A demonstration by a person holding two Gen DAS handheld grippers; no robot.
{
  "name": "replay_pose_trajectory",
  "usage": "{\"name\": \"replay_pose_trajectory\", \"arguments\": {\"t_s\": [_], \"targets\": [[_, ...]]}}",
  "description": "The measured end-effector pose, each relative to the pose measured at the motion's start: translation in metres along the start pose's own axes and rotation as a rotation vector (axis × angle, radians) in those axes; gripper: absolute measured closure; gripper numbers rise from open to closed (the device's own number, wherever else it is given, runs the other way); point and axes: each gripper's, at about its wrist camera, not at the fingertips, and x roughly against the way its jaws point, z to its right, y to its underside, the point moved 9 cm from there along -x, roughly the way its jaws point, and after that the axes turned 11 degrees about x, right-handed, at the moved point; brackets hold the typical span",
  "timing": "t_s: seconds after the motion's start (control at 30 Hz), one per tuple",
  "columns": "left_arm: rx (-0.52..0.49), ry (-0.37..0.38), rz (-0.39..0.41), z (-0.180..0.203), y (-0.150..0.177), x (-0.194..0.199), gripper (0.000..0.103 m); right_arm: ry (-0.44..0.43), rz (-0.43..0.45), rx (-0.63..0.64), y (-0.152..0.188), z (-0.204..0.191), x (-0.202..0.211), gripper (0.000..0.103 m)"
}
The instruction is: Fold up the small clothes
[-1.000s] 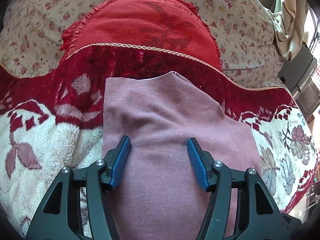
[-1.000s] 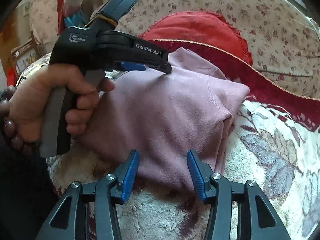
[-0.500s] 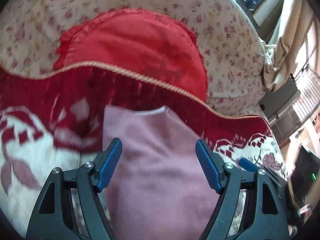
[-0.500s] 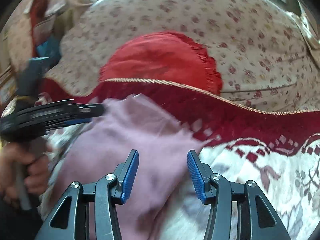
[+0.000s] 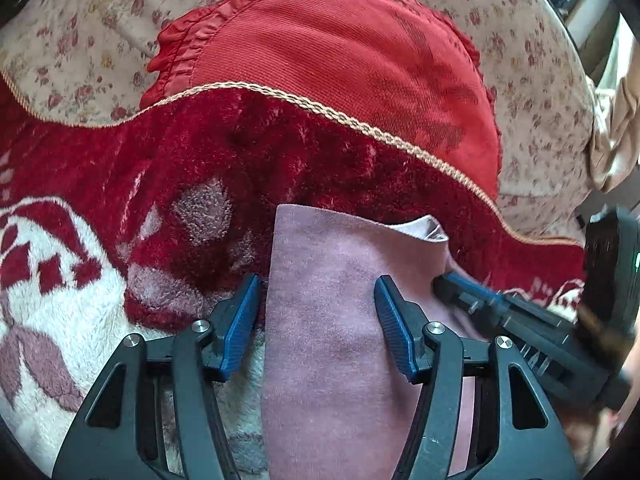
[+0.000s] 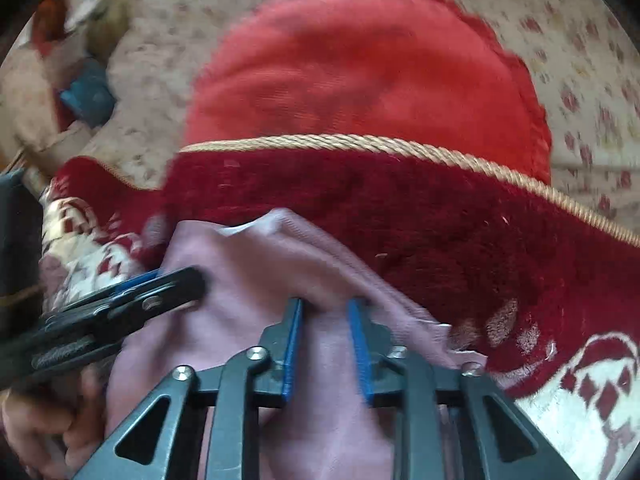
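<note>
Soft pink garment bunches easily; right gripper has just pinched its edge, left gripper stands apart above it.

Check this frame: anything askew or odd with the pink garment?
The pink garment lies unevenly: its far right corner is curled up, showing the paler inside. The right gripper has just been closing and pinches a bunched ridge of it. Nothing looks torn or spilled.
</note>
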Motion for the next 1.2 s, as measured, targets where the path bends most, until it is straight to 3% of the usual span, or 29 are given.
{"name": "replay_pose_trajectory", "arguments": {"t_s": [0.07, 0.2, 0.33, 0.37, 0.43, 0.5, 0.53, 0.6, 0.63, 0.73, 0.8, 0.93, 1.03, 1.1, 1.17, 1.2], "targets": [[-0.015, -0.018, 0.008, 0.001, 0.003, -0.002, 0.043, 0.003, 0.001, -0.024, -0.001, 0.007, -0.001, 0.102], [-0.023, -0.010, 0.011, 0.000, 0.004, -0.003, 0.041, 0.004, 0.026, -0.027, 0.000, 0.006, 0.004, 0.102], [-0.027, -0.002, 0.014, 0.001, 0.004, -0.004, 0.040, 0.025, 0.100, -0.063, 0.003, 0.017, 0.040, 0.100], [-0.025, -0.001, 0.013, 0.002, 0.003, -0.004, 0.040, 0.003, 0.113, -0.068, 0.005, 0.016, 0.051, 0.098], [-0.025, -0.002, 0.014, 0.000, 0.005, -0.003, 0.039, -0.122, 0.105, -0.027, 0.017, -0.003, 0.067, 0.098], [-0.027, -0.004, 0.015, -0.001, 0.005, -0.002, 0.039, -0.251, 0.041, 0.078, 0.037, -0.035, 0.067, 0.098], [-0.027, -0.003, 0.014, -0.001, 0.005, -0.002, 0.039, -0.275, 0.011, 0.124, 0.047, -0.043, 0.064, 0.098], [-0.030, -0.001, 0.014, 0.000, 0.006, -0.002, 0.037, -0.235, -0.004, 0.133, 0.059, -0.028, 0.057, 0.103], [-0.032, -0.002, 0.013, 0.001, 0.007, -0.002, 0.036, -0.224, 0.015, 0.060, 0.058, -0.011, 0.058, 0.103], [-0.033, 0.000, 0.013, 0.001, 0.007, -0.002, 0.036, -0.037, 0.011, -0.131, 0.067, 0.059, 0.061, 0.103], [-0.032, 0.001, 0.013, 0.002, 0.007, -0.002, 0.036, -0.016, 0.007, -0.180, 0.074, 0.075, 0.067, 0.102], [-0.034, -0.002, 0.014, 0.002, 0.007, -0.002, 0.036, -0.072, 0.099, -0.092, 0.064, 0.042, 0.101, 0.101], [-0.035, -0.003, 0.013, 0.002, 0.007, -0.002, 0.035, -0.242, 0.129, 0.016, 0.068, -0.010, 0.122, 0.101], [-0.033, -0.001, 0.014, 0.002, 0.007, -0.002, 0.035, -0.358, 0.077, 0.125, 0.086, -0.048, 0.123, 0.101], [-0.032, 0.001, 0.014, 0.002, 0.007, -0.001, 0.035, -0.322, -0.001, 0.165, 0.108, -0.051, 0.111, 0.101], [-0.033, 0.003, 0.014, 0.002, 0.008, -0.001, 0.034, -0.264, -0.057, 0.110, 0.121, -0.032, 0.100, 0.103]]}}
